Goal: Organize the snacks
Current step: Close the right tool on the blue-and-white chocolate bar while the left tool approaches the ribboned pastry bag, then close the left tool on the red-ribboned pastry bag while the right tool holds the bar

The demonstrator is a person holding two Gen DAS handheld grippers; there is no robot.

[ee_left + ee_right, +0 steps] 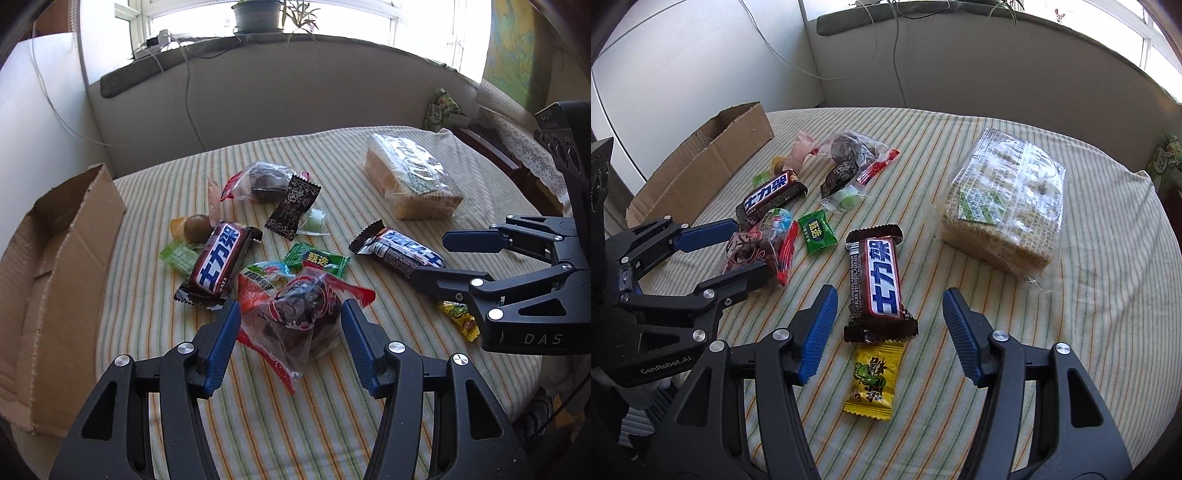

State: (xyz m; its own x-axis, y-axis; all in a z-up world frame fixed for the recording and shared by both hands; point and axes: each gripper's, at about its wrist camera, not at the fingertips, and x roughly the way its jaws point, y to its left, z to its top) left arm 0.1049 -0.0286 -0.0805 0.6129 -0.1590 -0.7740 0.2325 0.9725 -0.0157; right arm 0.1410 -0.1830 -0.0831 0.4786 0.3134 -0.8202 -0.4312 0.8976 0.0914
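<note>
Right now both hand-held grippers hang over the scattered snacks with their jaws apart and nothing clamped. The left hand-held gripper (291, 332) straddles a crinkly red-and-clear packet with a dark cake inside (295, 314); the packet lies between the blue pads but neither pad appears to press on it. The right hand-held gripper (890, 328) is released too, with the near end of a brown chocolate bar (877, 284) between its fingers and a small yellow sweet (871, 380) lying just below that, closer to its base.

What worries me on the left is the loose wrapper: the pads may catch only the film, and the cake could sag or slip out on the lift. A second chocolate bar (218, 264) and a green sweet (319, 258) lie just beyond the left fingertips, so a careless close could nudge or drag them along.

On the right, a pinch at the bar's crimped end alone would likely let it swing, and the yellow sweet might get snagged with it.

The cardboard box (66, 266), probably the destination, sits off to the left gripper's left on the striped bench (258, 424), so the right gripper's path there crosses the left one.
</note>
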